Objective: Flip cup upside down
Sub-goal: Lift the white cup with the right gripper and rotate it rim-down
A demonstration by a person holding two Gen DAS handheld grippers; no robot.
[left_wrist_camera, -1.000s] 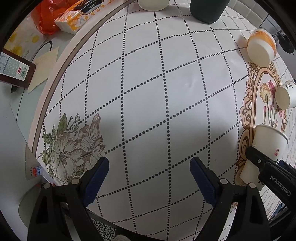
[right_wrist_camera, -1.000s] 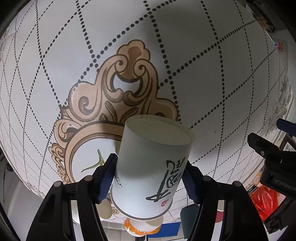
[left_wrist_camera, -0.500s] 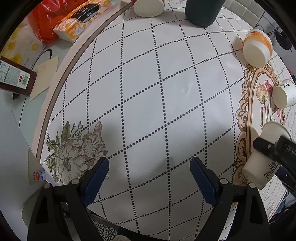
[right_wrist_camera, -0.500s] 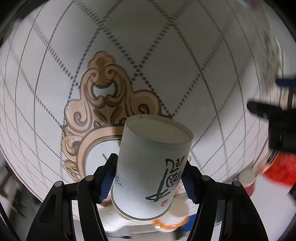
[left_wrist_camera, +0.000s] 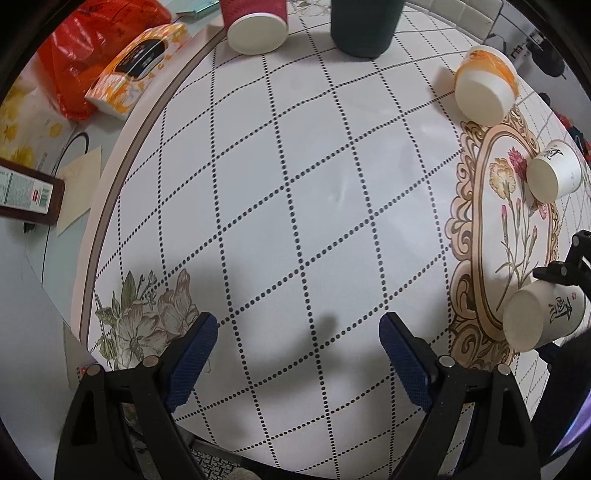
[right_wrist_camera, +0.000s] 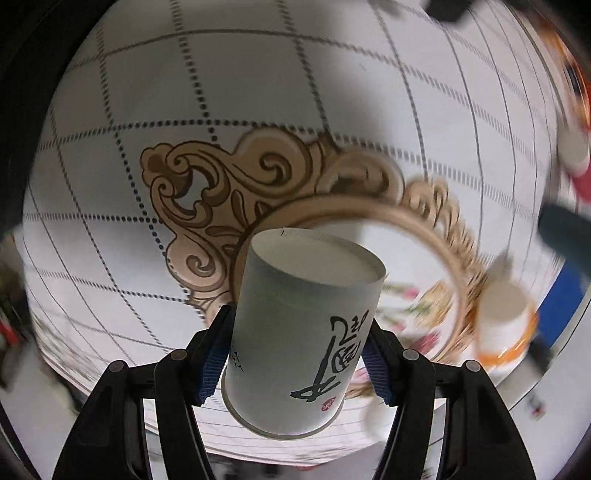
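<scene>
My right gripper (right_wrist_camera: 295, 354) is shut on a white paper cup (right_wrist_camera: 303, 332) with black calligraphy, held above the tablecloth with its flat base pointing away from the camera and its rim toward it. The same cup shows in the left wrist view (left_wrist_camera: 535, 314) at the far right, tilted on its side in the air over the ornate oval print (left_wrist_camera: 480, 236), with the right gripper (left_wrist_camera: 569, 266) behind it. My left gripper (left_wrist_camera: 295, 350) is open and empty above the checked cloth.
An orange-and-white cup (left_wrist_camera: 484, 85) and a small white cup (left_wrist_camera: 554, 173) lie tipped at the right. A red cup (left_wrist_camera: 255, 22) and a dark green container (left_wrist_camera: 362, 26) stand at the far edge. A tissue pack (left_wrist_camera: 136, 70) and a red bag (left_wrist_camera: 92, 44) lie off the cloth at the left.
My right gripper has rotated with the cup, turning it from upright toward base-forward, and swung over the oval print. The left gripper has pulled back slightly, widening its view.
</scene>
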